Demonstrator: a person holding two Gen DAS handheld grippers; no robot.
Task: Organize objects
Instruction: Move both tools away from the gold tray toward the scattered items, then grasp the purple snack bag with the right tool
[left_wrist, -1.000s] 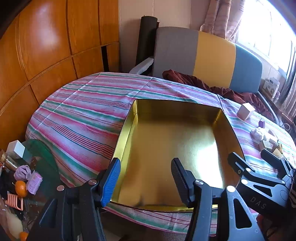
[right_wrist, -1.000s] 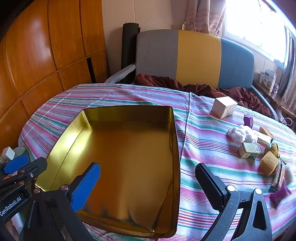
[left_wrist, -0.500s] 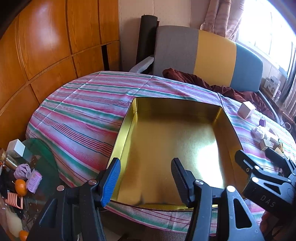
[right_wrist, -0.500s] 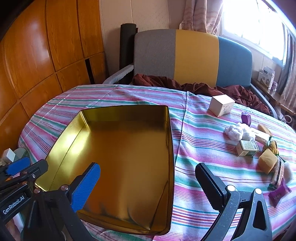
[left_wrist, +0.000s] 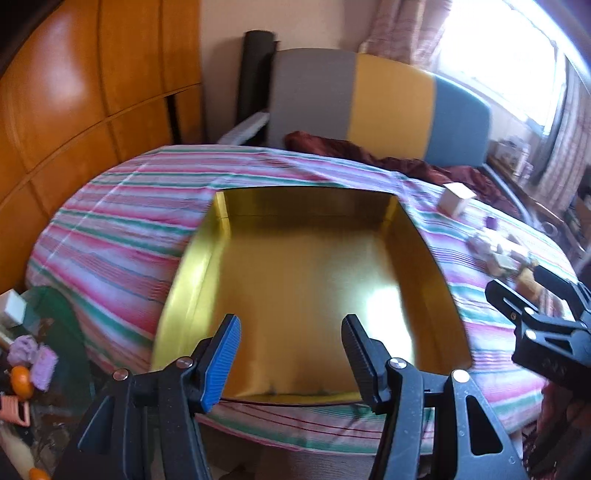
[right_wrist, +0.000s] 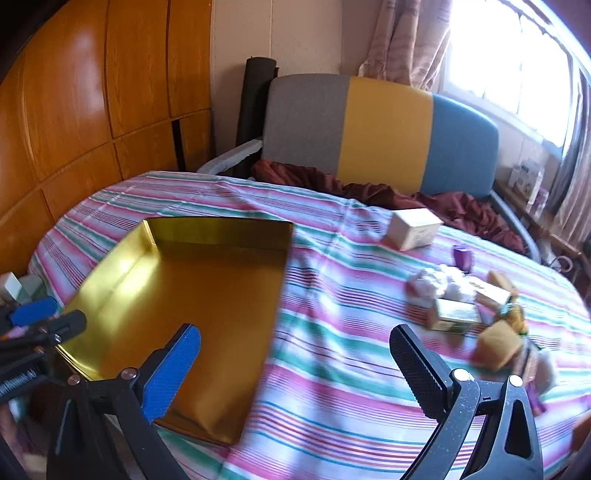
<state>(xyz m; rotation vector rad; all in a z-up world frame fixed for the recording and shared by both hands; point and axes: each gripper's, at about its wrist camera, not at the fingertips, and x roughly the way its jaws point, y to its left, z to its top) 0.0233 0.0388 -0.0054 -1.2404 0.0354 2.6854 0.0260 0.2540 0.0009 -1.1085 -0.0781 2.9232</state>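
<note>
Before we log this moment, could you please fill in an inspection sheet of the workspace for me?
Surface: round table under a striped cloth.
Job's things: gold tray, nothing in it; white box, purple item and a blurred pile of small things lie on the cloth to the tray's right.
Clutter: small items on a glass side table.
Grippers: left gripper and right gripper open, holding nothing.
Cables: nothing seen.
Surroundings: three-coloured sofa, wood panelling, window.

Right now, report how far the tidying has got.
Nothing is sorted yet: the gold tray holds nothing. In hand, also nothing: left gripper and right gripper are both open and hold nothing. Left to do: the white box, purple item and the cluster of small boxes lie on the striped tablecloth.
</note>
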